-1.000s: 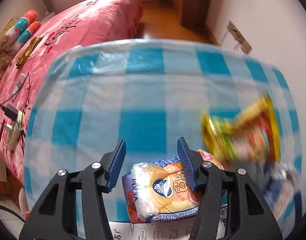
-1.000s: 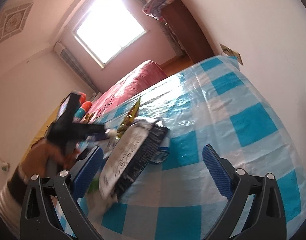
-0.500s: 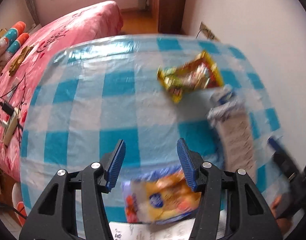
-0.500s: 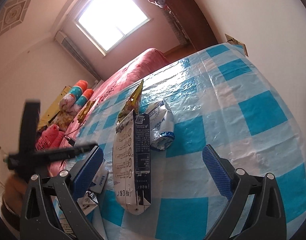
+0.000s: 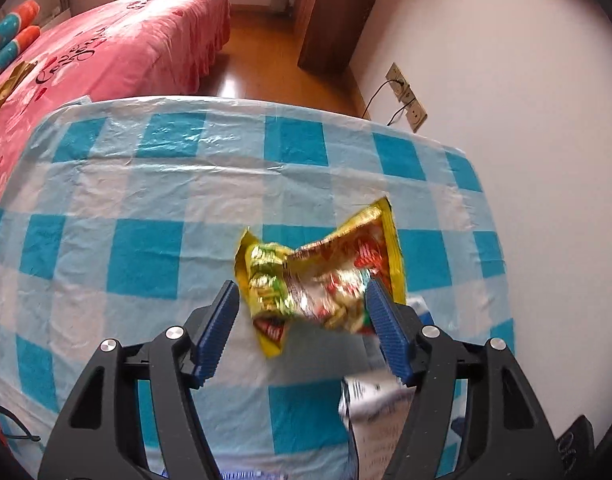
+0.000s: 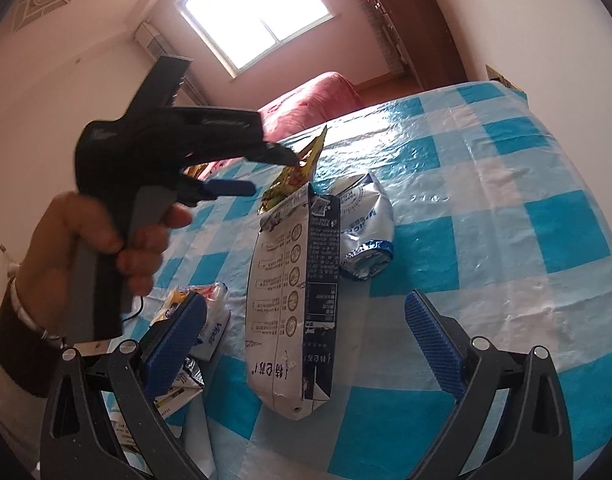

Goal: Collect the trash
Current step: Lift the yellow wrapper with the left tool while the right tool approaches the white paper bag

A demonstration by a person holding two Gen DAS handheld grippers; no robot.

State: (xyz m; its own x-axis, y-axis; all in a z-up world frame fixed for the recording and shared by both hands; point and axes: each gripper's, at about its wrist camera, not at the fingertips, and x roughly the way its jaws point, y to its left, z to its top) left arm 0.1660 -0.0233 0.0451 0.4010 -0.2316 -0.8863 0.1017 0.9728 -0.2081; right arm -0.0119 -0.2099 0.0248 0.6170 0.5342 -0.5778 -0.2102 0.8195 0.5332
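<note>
Left gripper (image 5: 301, 320) fingers spread around the crinkled yellow foil snack wrapper (image 5: 322, 276): light, soft, slippery; grip its crumpled middle. Right gripper (image 6: 306, 344) fingers spread, empty.

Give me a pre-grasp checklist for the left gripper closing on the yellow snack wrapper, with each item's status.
1. Left gripper open: ok, blue pads spread wide.
2. Yellow snack wrapper lined up between the pads: ok in the left wrist view.
3. Pads low enough to pinch it: cannot tell; in the right wrist view the gripper sits above the wrapper.
4. White milk carton out of the bite: cannot tell; its top lies against the wrapper.
5. Right gripper out of the way: ok, open and further back.
</note>
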